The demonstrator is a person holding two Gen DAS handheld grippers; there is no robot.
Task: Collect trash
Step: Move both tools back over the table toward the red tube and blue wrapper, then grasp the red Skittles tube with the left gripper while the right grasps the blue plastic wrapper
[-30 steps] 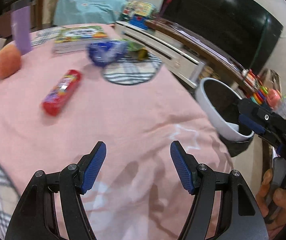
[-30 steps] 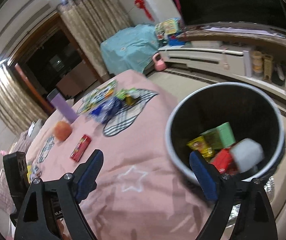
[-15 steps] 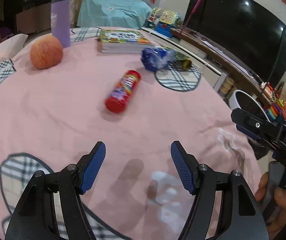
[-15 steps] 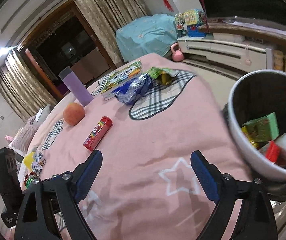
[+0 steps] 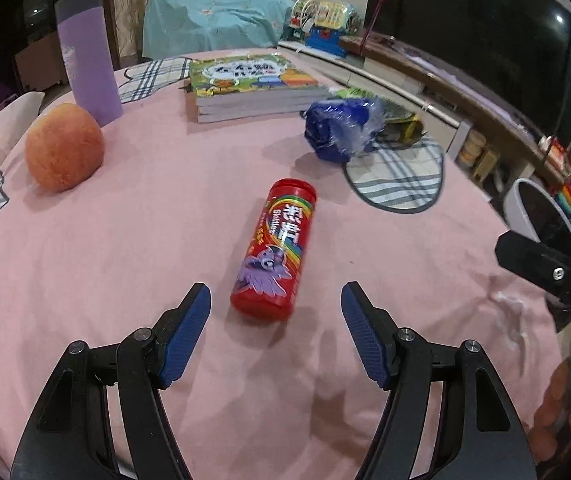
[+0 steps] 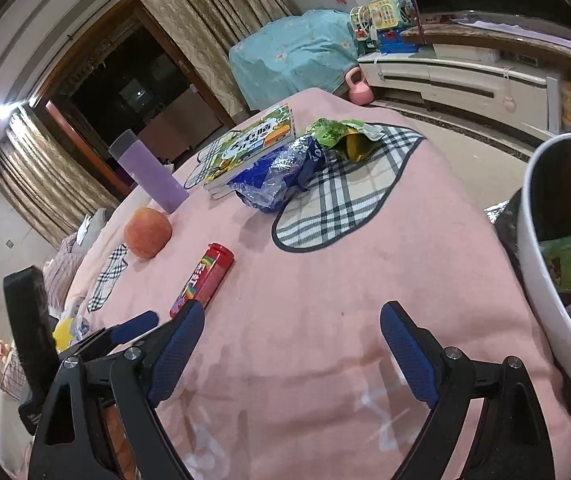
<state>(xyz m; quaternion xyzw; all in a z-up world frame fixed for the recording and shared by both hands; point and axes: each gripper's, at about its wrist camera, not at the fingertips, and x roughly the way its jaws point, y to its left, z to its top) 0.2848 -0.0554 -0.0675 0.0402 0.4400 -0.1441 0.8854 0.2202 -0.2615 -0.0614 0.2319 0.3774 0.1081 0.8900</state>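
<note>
A red candy tube (image 5: 275,246) (image 6: 204,280) lies on its side on the pink tablecloth, just ahead of my left gripper (image 5: 275,328), which is open and empty. Farther back a crumpled blue plastic wrapper (image 5: 339,128) (image 6: 275,178) rests beside a green snack bag (image 6: 341,136) (image 5: 399,118). My right gripper (image 6: 291,352) hangs open and empty over the cloth near the table's edge. A white trash bin (image 6: 545,280) (image 5: 525,212) with packets inside stands off the table at the right.
An apple (image 5: 63,148) (image 6: 147,232), a purple tumbler (image 5: 87,68) (image 6: 147,172) and a stack of books (image 5: 253,88) (image 6: 251,144) sit at the back of the table. A plaid patch (image 5: 401,180) lies under the wrappers. A TV cabinet (image 6: 465,76) runs behind.
Both grippers have swung left from the bin toward the table's middle. The red tube has come close in front of the left gripper. The bin has slid to the right edge of both views.
</note>
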